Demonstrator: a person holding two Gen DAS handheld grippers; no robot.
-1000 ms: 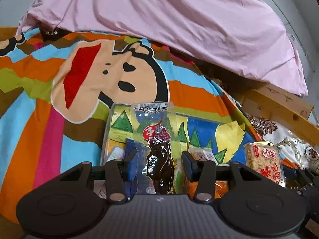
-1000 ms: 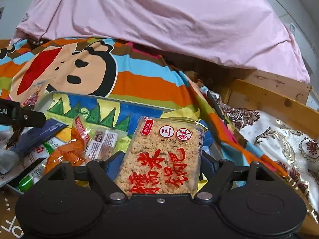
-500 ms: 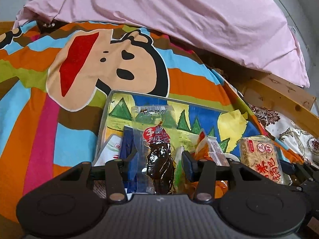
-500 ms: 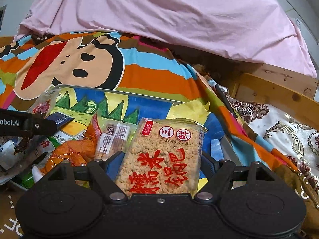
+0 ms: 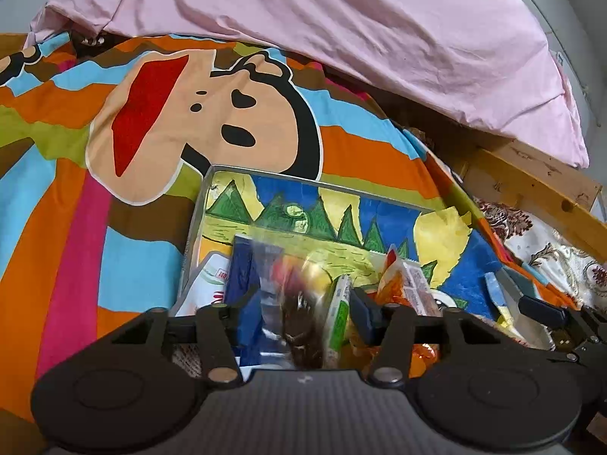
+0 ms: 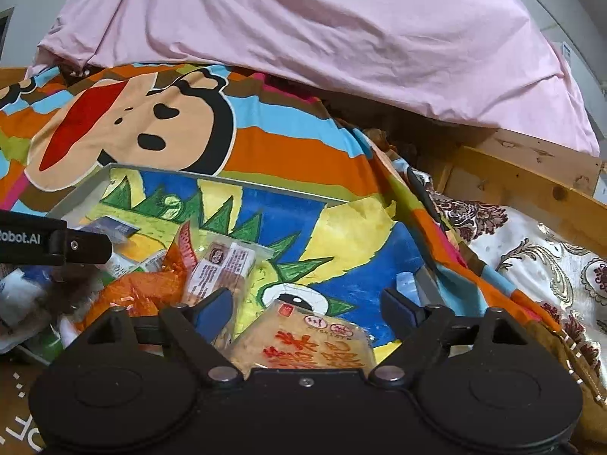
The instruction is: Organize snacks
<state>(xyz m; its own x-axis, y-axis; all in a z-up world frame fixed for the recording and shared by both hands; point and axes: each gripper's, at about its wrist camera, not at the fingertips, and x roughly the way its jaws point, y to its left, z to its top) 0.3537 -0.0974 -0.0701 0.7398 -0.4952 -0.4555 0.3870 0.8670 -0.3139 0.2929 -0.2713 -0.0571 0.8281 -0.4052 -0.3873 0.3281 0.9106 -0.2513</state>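
Now | rice-cracker pack (image 6: 303, 345) lies loose between right gripper (image 6: 313, 303) fingers

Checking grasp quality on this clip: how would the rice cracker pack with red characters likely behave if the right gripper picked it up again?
The rice cracker pack lies flat in the tray between the open right gripper jaws, which have just been opening. It looks slab-like, so probably fairly stiff and light. Its glossy wrapper may slip. The puffed contents look brittle, so a hard squeeze could crack them.
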